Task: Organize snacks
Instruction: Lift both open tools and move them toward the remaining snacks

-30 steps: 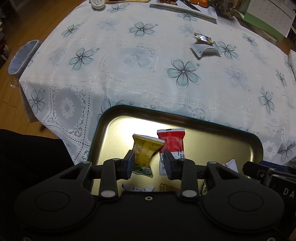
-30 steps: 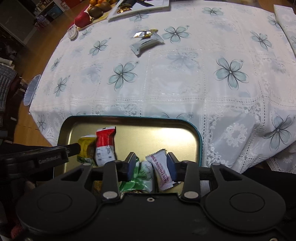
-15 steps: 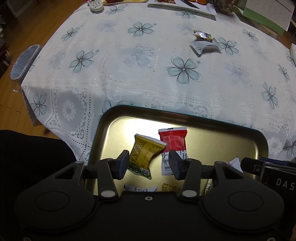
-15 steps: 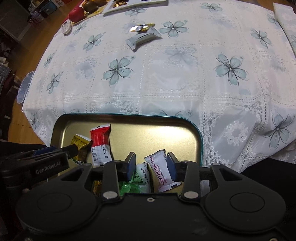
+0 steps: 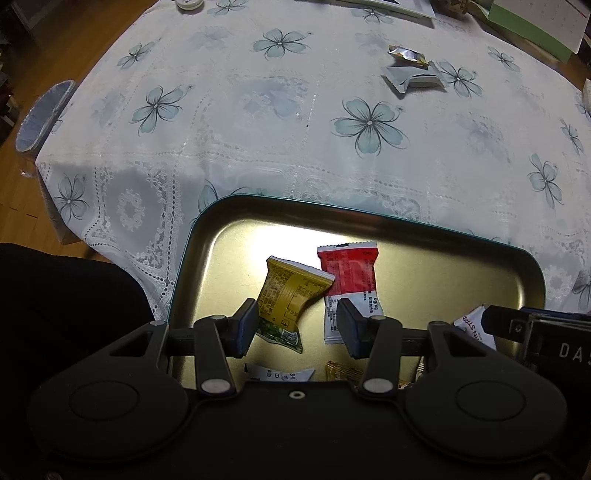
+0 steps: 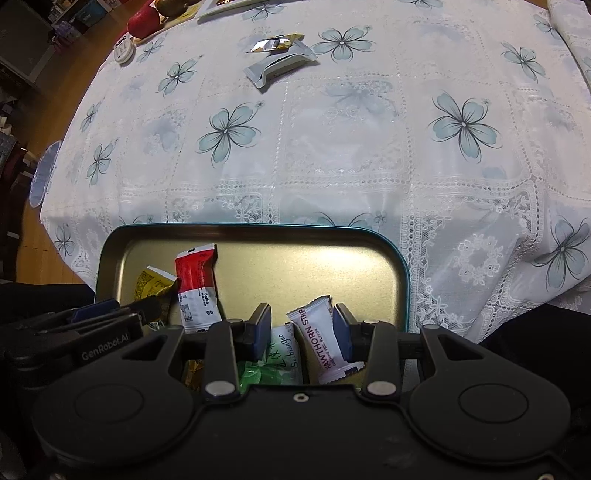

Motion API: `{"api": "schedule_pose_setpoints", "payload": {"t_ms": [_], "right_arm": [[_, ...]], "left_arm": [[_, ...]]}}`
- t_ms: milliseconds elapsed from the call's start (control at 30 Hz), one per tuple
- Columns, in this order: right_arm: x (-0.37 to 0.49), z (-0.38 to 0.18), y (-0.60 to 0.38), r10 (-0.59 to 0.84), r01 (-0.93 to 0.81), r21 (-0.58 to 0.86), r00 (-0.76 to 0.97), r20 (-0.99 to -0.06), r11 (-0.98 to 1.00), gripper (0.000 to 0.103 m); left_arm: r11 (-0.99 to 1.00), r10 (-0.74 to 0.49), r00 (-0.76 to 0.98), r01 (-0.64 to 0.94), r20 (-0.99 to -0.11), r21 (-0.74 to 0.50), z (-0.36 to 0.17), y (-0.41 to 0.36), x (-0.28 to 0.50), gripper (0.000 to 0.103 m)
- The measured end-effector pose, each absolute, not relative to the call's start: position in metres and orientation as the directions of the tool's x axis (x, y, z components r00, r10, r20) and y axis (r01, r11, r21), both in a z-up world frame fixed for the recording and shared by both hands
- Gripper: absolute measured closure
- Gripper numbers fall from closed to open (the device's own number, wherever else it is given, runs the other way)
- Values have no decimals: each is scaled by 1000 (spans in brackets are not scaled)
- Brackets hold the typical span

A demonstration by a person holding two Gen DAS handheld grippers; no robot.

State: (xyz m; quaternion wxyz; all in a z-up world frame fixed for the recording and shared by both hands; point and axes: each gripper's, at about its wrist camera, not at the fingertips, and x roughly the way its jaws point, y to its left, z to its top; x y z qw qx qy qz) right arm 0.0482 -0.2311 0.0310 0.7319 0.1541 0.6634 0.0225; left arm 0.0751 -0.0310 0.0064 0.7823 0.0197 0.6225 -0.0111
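Observation:
A gold metal tray [image 5: 229, 236] with a teal rim [image 6: 369, 236] sits at the near table edge. In it lie a yellow snack packet [image 5: 290, 291], a red-and-white packet [image 5: 349, 280], a white hawthorn strip packet [image 6: 321, 339] and a green-white packet [image 6: 282, 350]. My left gripper [image 5: 297, 326] is open above the tray, the yellow packet lying loose between its fingers. My right gripper [image 6: 301, 332] is open over the hawthorn packet. A grey-white packet [image 5: 413, 77] and a foil-wrapped candy [image 5: 406, 55] lie far out on the tablecloth.
A floral lace tablecloth [image 5: 258, 122] covers the table. At the far edge are a round white container [image 6: 123, 50], a red fruit [image 6: 144, 22], a flat board [image 5: 388, 7] and a green calendar [image 5: 524, 26]. Wooden floor lies to the left [image 5: 48, 48].
My left gripper has opened and let go of the yellow packet, which now lies in the tray. Both grippers have drawn back slightly. The right gripper stays open.

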Motion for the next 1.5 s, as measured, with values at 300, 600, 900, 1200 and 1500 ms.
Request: {"api": "schedule_pose_setpoints", "payload": {"t_ms": [300,600,900,1200,1500], "right_arm": [[51,27,-229,233,172,248,102,-967,954,63],[55,19,-225,234,172,244,73,-969,955,63],[63,16,-222,235,187,240,48,-971,953,63],[87,19,-220,221,201,222,30,-975,954,63],[130,26,-224,174,209,175,21,-984,962,63]], "left_arm": [[999,-16,235,52,-972,-4,9,-31,78,49],[996,-21,248,94,-969,3,12,-37,101,49],[988,-17,272,150,-962,25,22,-49,137,49],[982,-10,293,186,-956,47,29,-59,185,49],[977,1,291,204,-957,63,27,-65,239,49]]}}
